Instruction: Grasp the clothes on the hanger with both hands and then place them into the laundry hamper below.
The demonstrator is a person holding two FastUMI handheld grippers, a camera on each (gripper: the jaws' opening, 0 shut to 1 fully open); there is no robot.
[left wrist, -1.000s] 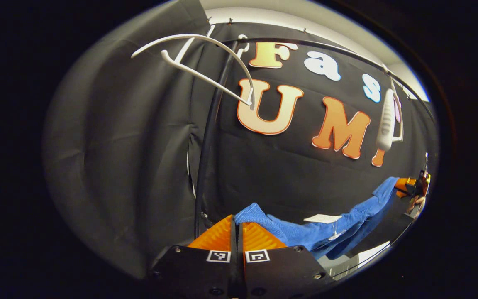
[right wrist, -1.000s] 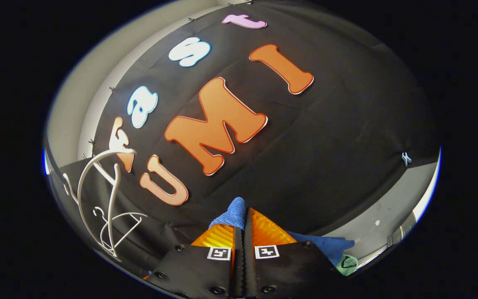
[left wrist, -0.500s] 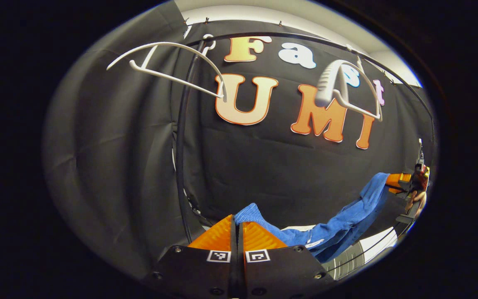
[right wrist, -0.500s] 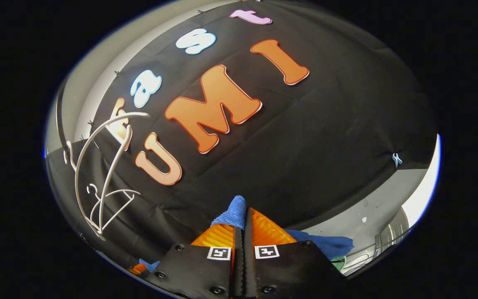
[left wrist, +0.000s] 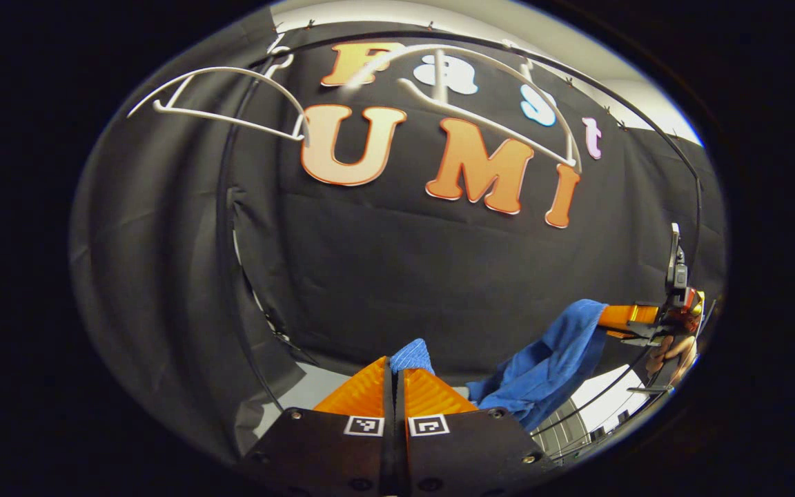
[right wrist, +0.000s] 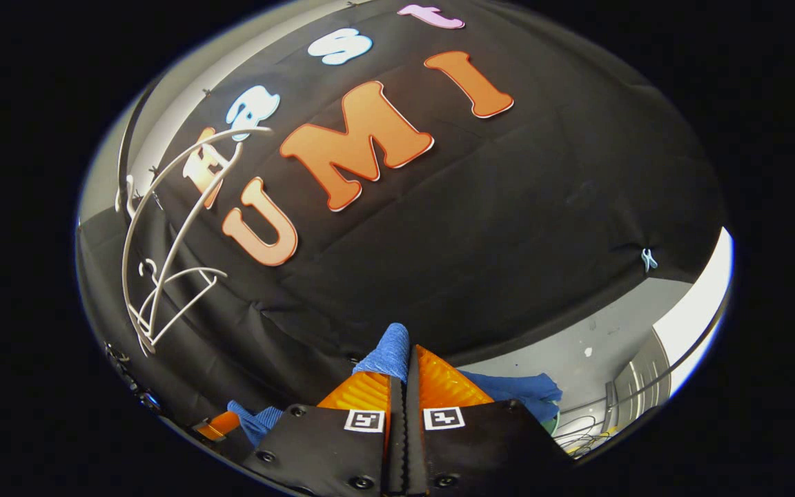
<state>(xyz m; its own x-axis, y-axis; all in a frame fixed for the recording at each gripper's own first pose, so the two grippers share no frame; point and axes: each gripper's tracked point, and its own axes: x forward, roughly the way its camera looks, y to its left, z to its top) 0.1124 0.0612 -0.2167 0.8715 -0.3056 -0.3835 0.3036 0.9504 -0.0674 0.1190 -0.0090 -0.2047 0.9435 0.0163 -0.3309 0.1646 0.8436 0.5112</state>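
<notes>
A: Where is the blue garment (left wrist: 542,362)?
B: Off the white hangers (left wrist: 480,90), well below them, strung between the left gripper (left wrist: 394,376) and right gripper (right wrist: 408,366), each pinching a fold.
A: Risks?
B: A thin fold could slip free. The hamper is hard to make out.

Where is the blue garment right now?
In the left gripper view the blue garment hangs stretched between the left gripper and the right gripper, below the bare white hangers on the rail.
</notes>
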